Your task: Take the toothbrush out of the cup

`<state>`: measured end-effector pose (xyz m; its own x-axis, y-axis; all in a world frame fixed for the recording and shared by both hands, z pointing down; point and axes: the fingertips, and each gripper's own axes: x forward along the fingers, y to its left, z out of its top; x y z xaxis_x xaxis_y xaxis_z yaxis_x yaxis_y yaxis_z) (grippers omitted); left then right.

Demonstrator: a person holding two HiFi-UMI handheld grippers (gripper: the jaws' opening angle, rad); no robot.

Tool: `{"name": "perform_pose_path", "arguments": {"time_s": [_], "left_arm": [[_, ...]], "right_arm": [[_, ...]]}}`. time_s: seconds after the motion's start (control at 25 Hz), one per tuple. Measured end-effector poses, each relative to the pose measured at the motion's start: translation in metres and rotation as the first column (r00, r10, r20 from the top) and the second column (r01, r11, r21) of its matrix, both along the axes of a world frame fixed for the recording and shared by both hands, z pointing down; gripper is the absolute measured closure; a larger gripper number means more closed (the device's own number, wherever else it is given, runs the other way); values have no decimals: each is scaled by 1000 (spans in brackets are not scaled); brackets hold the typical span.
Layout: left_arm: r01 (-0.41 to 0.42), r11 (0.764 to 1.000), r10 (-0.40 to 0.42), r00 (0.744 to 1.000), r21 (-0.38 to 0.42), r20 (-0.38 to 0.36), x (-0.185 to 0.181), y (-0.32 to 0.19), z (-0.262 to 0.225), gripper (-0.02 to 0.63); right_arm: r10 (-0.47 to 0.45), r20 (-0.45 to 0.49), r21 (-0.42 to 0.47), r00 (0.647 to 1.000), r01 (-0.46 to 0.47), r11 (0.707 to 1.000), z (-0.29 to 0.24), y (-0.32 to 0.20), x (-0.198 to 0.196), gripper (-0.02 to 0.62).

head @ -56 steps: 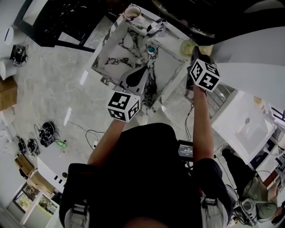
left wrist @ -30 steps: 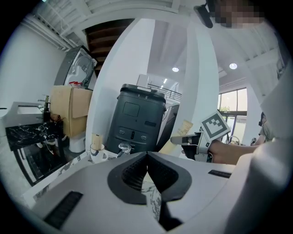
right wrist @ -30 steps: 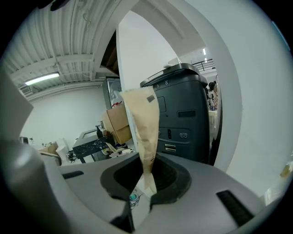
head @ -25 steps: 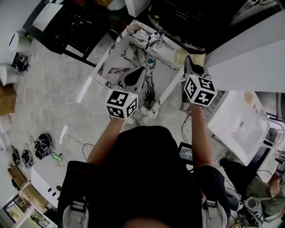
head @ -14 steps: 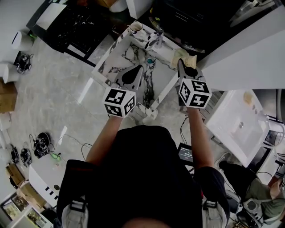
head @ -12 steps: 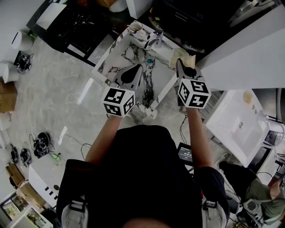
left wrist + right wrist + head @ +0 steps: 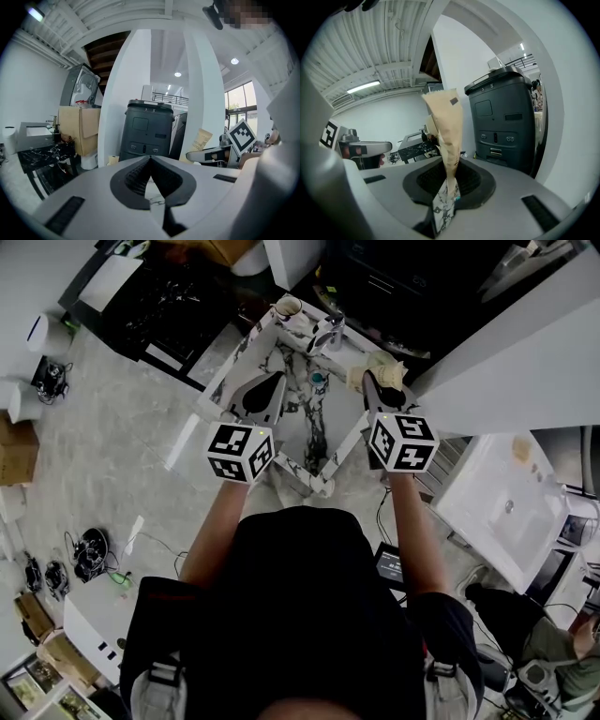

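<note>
The person wears a black short-sleeved top (image 7: 300, 615). Pale straps (image 7: 161, 679) with dark buckles show at either side of it, low in the head view. The left gripper (image 7: 272, 385) and the right gripper (image 7: 368, 381) look alike: smooth, rounded light-grey shells, black ridged pads (image 7: 133, 176) set in a dark teardrop-shaped recess, and narrow dark slots (image 7: 65, 213) in the shell. At the rear of each sits a white cube (image 7: 239, 451) printed with black square markers.
</note>
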<state>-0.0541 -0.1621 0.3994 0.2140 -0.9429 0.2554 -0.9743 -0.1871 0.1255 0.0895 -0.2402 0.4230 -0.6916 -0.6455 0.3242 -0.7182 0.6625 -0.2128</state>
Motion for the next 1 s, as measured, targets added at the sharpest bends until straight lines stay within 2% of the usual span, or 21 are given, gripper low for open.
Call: {"name": "perform_pose_path", "arguments": {"time_s": [0.2, 0.6, 0.84, 1.0], "left_arm": [[-8, 1000, 8, 1000, 11, -17, -21, -8, -2, 594], [-91, 996, 91, 995, 1, -46, -73, -34, -3, 594], [-131, 991, 130, 989, -14, -64, -97, -44, 5, 594], [-186, 982, 184, 981, -23, -68, -104, -54, 8, 594]], "right_arm": [[-3, 4, 1, 1000, 3, 1000, -4, 0, -17, 526], [6, 5, -26, 1000, -5, 1000, -10, -6, -85, 526], [28, 5, -44, 1000, -28, 999, -7, -10, -113, 526], [39, -9, -56, 999, -40, 998, -2, -12, -128, 526]]}}
